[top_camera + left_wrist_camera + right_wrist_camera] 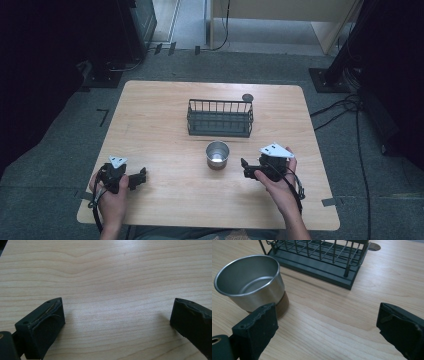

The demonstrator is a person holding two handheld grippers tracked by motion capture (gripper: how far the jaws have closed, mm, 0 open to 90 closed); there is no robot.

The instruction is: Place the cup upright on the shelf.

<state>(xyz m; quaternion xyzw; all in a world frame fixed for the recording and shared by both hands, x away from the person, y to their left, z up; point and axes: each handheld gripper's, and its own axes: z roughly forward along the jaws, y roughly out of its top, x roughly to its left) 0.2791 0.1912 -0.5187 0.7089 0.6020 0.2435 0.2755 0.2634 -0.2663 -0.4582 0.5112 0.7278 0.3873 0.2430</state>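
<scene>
A steel cup point(217, 154) with a brown base stands upright and empty in the middle of the wooden table point(160, 120). Behind it sits a dark wire basket point(220, 118), also empty. My right gripper point(245, 166) is held just right of the cup, jaws wide apart and pointing at it. In the right gripper view the cup point(252, 282) stands beyond the left jaw, with the basket point(319, 257) farther back and my right gripper point(327, 327) open over bare wood. My left gripper point(142, 176) rests near the front left, and my left gripper point(117, 322) is open over bare wood.
A small dark round disc point(247, 97) lies at the basket's back right corner. Cables point(345, 107) run over the grey floor to the right of the table. Dark equipment stands at the far left and right.
</scene>
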